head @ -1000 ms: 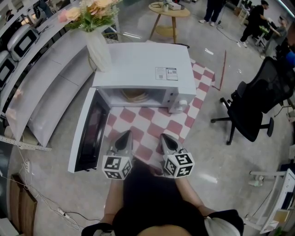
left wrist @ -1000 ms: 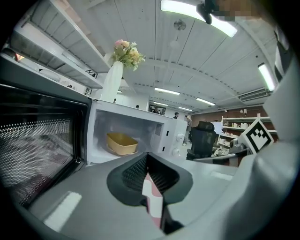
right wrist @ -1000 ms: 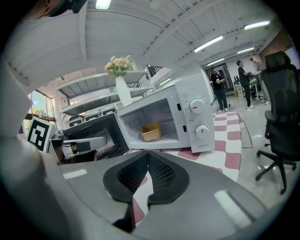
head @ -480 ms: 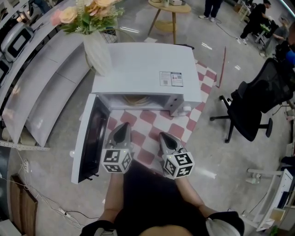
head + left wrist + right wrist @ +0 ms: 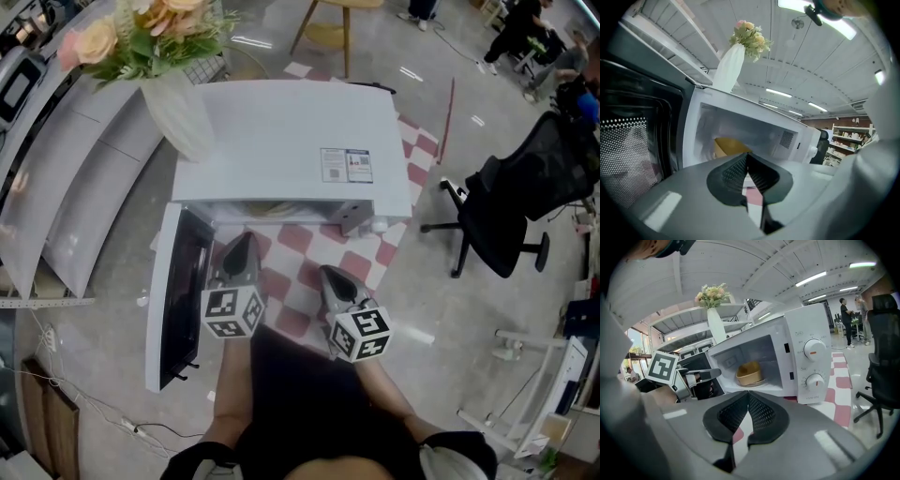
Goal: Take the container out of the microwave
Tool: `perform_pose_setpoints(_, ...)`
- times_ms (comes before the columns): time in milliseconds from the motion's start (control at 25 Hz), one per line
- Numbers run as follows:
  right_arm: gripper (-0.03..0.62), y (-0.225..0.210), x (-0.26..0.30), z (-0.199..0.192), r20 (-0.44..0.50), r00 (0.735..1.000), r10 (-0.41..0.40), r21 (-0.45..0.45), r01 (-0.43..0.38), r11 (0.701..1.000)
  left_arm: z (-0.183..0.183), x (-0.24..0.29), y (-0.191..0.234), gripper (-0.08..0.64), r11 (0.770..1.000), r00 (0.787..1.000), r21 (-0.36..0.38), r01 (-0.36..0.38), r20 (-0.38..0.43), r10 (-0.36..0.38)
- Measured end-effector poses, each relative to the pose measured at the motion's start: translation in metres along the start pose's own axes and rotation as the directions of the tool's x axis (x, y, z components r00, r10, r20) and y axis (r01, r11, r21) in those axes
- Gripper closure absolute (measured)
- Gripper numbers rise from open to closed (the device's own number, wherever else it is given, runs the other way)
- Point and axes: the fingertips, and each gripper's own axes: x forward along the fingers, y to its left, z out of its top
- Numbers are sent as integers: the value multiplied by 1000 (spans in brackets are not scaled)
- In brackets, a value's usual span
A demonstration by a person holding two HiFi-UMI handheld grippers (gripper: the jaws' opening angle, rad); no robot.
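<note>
Closing in since a second ago, both claws have drawn nearer the yellow container (image 5: 751, 373), which sits deep inside the open microwave (image 5: 291, 141). Left claw (image 5: 746, 157) and right claw (image 5: 748, 397) are each pressed together and empty, short of the cavity, the left one beside the swung-out door (image 5: 173, 300). By the look of it, a claw must spread before entering, grip the container's rim squarely and draw it out level, clear of the door.

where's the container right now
In the right gripper view the tan container sits inside the open microwave, mid-cavity, left of its two dials.
</note>
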Motion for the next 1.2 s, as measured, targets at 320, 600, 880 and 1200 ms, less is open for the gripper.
perform_pose_setpoints(320,592,-5,17,0,-18,1000,-15,7,16,1000,4,30,20,549,999,999,-38,-35,7,35)
perform_pose_setpoints(600,592,-13,26,-1,-29,998,-51,31,52,998,3,54,31,518,993,998,-94,-68,7,69)
perform_pose_setpoints(880,592,-14,34,-2,-44,997,-65,45,67,997,0,75,41,417,987,994,-119,-110,-5,110)
perform_pose_setpoints(1200,592,-21,39,-2,-55,995,-86,51,89,995,-7,92,50,391,982,990,-123,-143,-32,140)
